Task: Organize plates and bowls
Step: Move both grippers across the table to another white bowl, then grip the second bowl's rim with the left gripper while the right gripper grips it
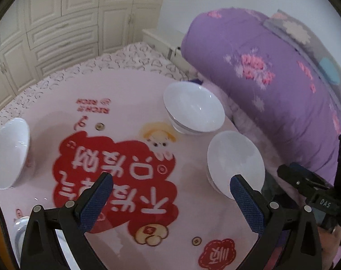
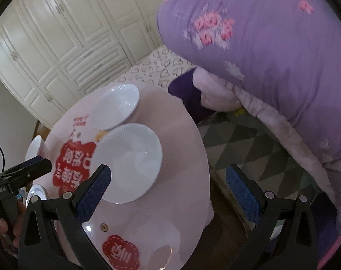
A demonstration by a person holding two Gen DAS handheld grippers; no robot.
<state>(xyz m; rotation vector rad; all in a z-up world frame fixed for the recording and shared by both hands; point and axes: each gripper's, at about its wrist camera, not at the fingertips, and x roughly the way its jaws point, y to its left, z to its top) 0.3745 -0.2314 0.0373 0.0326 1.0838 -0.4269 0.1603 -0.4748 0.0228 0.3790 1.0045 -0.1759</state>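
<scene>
On the pink surface [image 1: 129, 85] sit three white bowls: far bowl [image 1: 194, 110], near bowl [image 1: 235, 164], left bowl [image 1: 9, 153] cut by the frame. Left claw [image 1: 171, 200] and right claw [image 2: 168, 193] gape, empty. Bottom-left object blurred.

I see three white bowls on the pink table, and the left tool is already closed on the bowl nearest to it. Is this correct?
Not fully. Three white bowls do stand on the pink table: the far bowl, the near bowl and the left bowl. But the left tool is open and holds nothing; the left wrist view shows its fingers spread wide, with the near bowl beyond the right finger.
</scene>
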